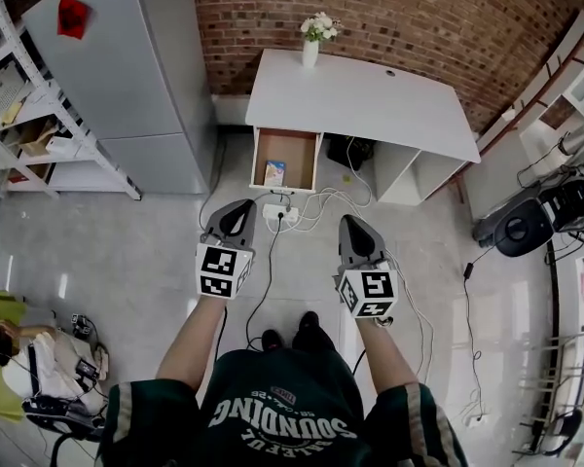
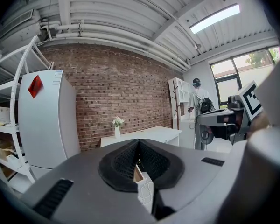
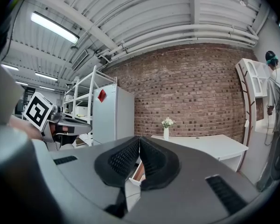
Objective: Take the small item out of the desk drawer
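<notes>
Small item: blue-and-white packet (image 1: 273, 172), flat in the open drawer (image 1: 299, 150), front left.
Surroundings: white desk (image 1: 370, 100), flower vase (image 1: 311, 45), grey fridge (image 1: 127, 66).
In the way: power strip (image 1: 279, 215), cables on floor.
Left gripper (image 1: 241, 206): clenched, empty.
Right gripper (image 1: 351, 221): clenched, empty.

The small item (image 1: 273, 172) in the open drawer (image 1: 298, 154) is too small to identify, its print unreadable. Seen from the left gripper (image 2: 139, 142) and right gripper (image 3: 139, 139), jaws pressed together cover all but a sliver of that drawer. The desk (image 1: 370, 100) top half hides a dark object (image 1: 350, 150) beneath. The shelving (image 1: 19, 95) runs out of view at left.
</notes>
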